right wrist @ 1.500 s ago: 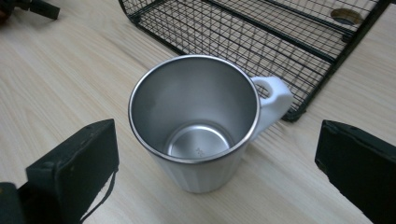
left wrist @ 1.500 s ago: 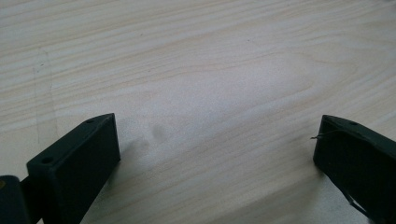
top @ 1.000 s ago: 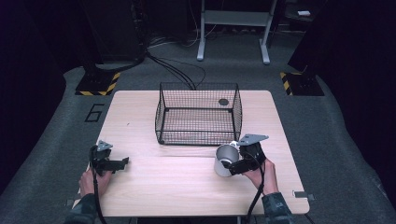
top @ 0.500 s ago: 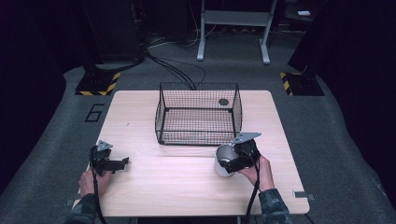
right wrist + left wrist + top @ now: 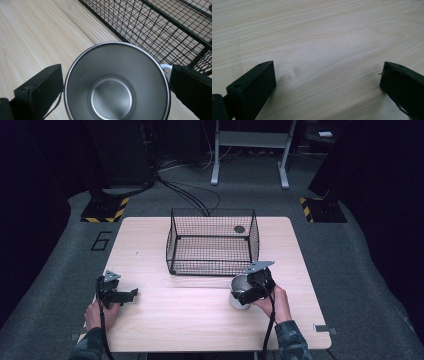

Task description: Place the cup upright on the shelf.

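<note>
A shiny metal cup (image 5: 239, 293) stands upright on the wooden table (image 5: 190, 320), just in front of the wire basket's (image 5: 212, 242) near right corner. My right gripper (image 5: 248, 290) is over the cup. In the right gripper view I look straight down into the empty cup (image 5: 112, 90), with one black jaw on each side of its rim, spread wide. A small white part (image 5: 166, 68) of the cup sits by the right jaw. My left gripper (image 5: 125, 296) rests low at the table's near left, open over bare wood (image 5: 324, 50).
The black wire basket stands mid-table and holds a small dark round thing (image 5: 239, 229) at its far right. Its mesh wall (image 5: 155, 27) lies just beyond the cup. A person's hands (image 5: 272, 302) hold both grippers, and cables trail off the near edge.
My right gripper has shifted a little left and forward, closing in over the cup so its jaws now straddle the rim. The cup and the left gripper have stayed put.
</note>
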